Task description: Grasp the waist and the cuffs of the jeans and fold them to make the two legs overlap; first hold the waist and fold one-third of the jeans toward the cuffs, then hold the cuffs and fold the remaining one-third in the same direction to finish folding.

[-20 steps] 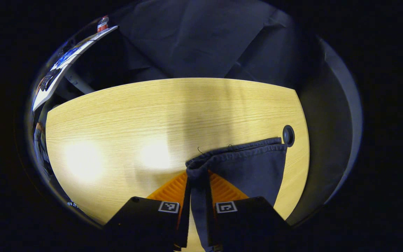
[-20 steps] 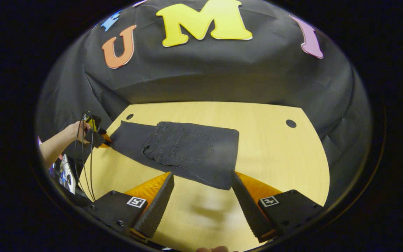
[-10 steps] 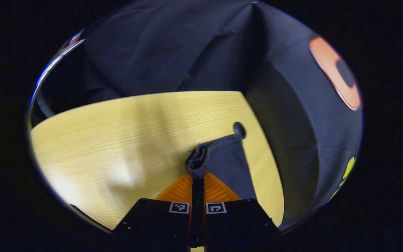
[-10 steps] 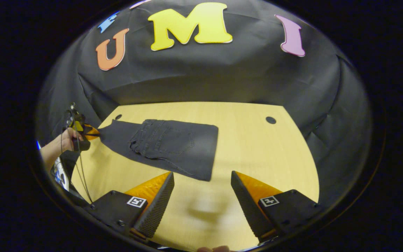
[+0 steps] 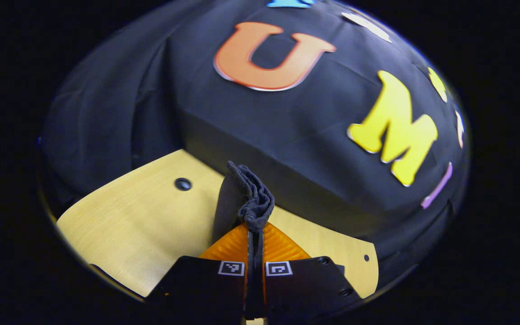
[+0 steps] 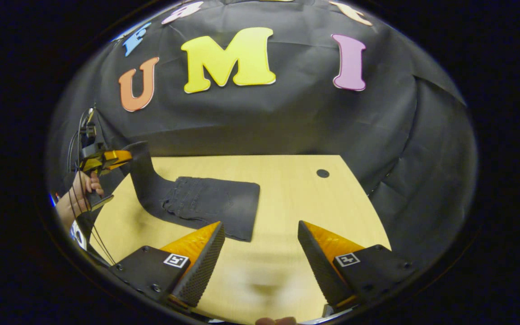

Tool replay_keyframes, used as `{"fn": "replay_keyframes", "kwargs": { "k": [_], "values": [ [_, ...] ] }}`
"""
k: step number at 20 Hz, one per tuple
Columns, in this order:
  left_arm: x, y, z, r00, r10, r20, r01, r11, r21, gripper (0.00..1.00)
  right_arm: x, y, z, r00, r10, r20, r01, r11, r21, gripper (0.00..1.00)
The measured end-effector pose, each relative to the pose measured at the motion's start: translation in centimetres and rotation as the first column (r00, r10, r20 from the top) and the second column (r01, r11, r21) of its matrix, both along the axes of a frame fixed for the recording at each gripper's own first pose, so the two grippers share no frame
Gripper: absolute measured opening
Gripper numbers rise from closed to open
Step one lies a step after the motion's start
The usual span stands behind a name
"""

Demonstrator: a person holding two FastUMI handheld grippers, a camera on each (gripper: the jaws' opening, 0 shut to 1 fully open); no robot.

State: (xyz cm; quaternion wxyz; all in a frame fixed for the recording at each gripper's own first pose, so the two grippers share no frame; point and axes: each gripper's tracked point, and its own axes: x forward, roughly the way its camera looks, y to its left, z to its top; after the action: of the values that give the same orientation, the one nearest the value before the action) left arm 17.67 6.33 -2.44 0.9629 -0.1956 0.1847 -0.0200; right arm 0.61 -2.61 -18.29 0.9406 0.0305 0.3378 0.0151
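Pinching jeans (image 6: 206, 203) cuffs (image 5: 251, 198) above table (image 6: 287, 189), left gripper (image 5: 255, 234) raised, right gripper (image 6: 260, 253) spread wide, empty

Both views face the wall, sharing the table (image 6: 287, 189).

A light wooden table (image 6: 287, 189) with a fine grain running along its length fills the lower part of both views. Its top has small round dark holes — one (image 6: 322, 173) near the far right corner in the right gripper view, another (image 5: 183, 183) toward the left in the left gripper view. Black cloth (image 6: 287, 113) hangs as the wall behind and wraps round the sides, creased and folded where it meets the table's far edge. Soft bright patches of light (image 6: 251, 280) lie on the near wood — glare from above.
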Motion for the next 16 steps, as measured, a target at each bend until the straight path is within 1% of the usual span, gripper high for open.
{"fn": "replay_keyframes", "kwargs": {
  "k": [2,4,5,6,7,8,10,11,13,16],
  "values": [
    [-0.8,-4.9,2.0,0.993,-0.109,0.041,0.108,0.993,0.043,0.04,-1.0,-1.3,0.2,0.999,-0.033,0.002,0.033,0.999,0.009,1.0],
    [-1.7,-9.6,2.9,0.975,-0.214,0.055,0.209,0.974,0.082,0.04,-2.5,-3.2,-0.1,0.997,-0.072,-0.004,0.072,0.997,0.013,1.0],
    [-2.7,-16.4,-1.0,0.964,-0.261,0.057,0.254,0.962,0.103,0.04,-3.2,-4.1,-0.2,0.996,-0.091,-0.007,0.091,0.996,0.013,1.0],
    [-1.3,-14.9,-1.6,0.952,-0.301,0.052,0.293,0.948,0.123,0.04,-4.0,-5.1,-0.4,0.994,-0.11,-0.016,0.11,0.994,0.007,1.0],
    [-3.8,-18.4,-0.4,0.942,-0.333,0.043,0.324,0.935,0.147,0.03,-4.7,-6.1,-0.7,0.991,-0.131,-0.027,0.131,0.991,0.001,1.0],
    [-4.1,-20.1,-2.1,0.934,-0.356,0.025,0.347,0.921,0.175,0.04,-5.4,-7.0,-1.1,0.987,-0.153,-0.041,0.153,0.988,-0.004,0.99],
    [-4.4,-21.9,-6.1,0.926,-0.377,-0.026,0.372,0.9,0.228,0.03,-6.7,-8.9,-1.7,0.979,-0.192,-0.065,0.192,0.981,-0.012,1.0],
    [-3.9,-23.4,-9.5,0.924,-0.378,-0.049,0.378,0.892,0.249,0.03,-7.3,-9.7,-1.9,0.975,-0.208,-0.074,0.207,0.978,-0.02,1.0],
    [-3.9,-22.8,-11.4,0.925,-0.372,-0.084,0.38,0.881,0.282,0.04,-8.2,-10.9,-2.4,0.97,-0.225,-0.09,0.223,0.974,-0.033,1.0],
    [-4.4,-22.7,-13.5,0.933,-0.345,-0.101,0.359,0.883,0.302,0.03,-8.1,-11.1,-3.0,0.97,-0.22,-0.103,0.217,0.975,-0.037,1.0]
  ]
}}
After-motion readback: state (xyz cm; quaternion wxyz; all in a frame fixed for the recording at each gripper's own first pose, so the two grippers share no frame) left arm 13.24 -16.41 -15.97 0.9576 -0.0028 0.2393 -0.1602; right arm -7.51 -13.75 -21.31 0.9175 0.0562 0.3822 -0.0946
